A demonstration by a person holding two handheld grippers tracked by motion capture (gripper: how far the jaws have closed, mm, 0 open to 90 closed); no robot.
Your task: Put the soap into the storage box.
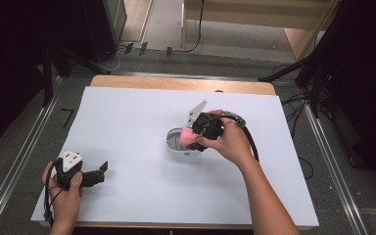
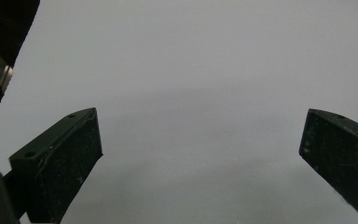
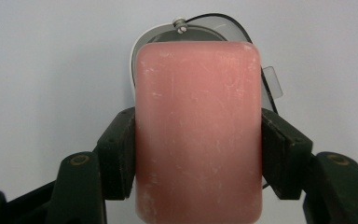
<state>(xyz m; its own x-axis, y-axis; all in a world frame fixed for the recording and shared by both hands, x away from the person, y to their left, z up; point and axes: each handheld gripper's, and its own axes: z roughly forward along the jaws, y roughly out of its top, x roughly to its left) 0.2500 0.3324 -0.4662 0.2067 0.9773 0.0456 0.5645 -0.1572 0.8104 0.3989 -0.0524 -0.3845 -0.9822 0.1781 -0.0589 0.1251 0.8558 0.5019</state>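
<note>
Nearest, left gripper [image 1: 99, 172] is resting on the white sheet [image 1: 137, 196], jaws spread wide, nothing between. Farther, right gripper [image 1: 192, 138] is clamping pink soap [image 3: 198, 130] over a grey dish [image 1: 175, 142], hiding most of it.

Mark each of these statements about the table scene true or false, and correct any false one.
1. The right gripper is clamped on a pink soap bar. True.
2. The left gripper is shut on a cloth. False: its jaws stand wide apart with nothing between them, over the white sheet.
3. The soap bar is held above a small grey oval dish. True.
4. The left gripper is beside the dish. False: it is near the sheet's front left corner, well apart from the dish.
5. The dish stands on bare wood. False: it stands on the white sheet covering the table.
</note>
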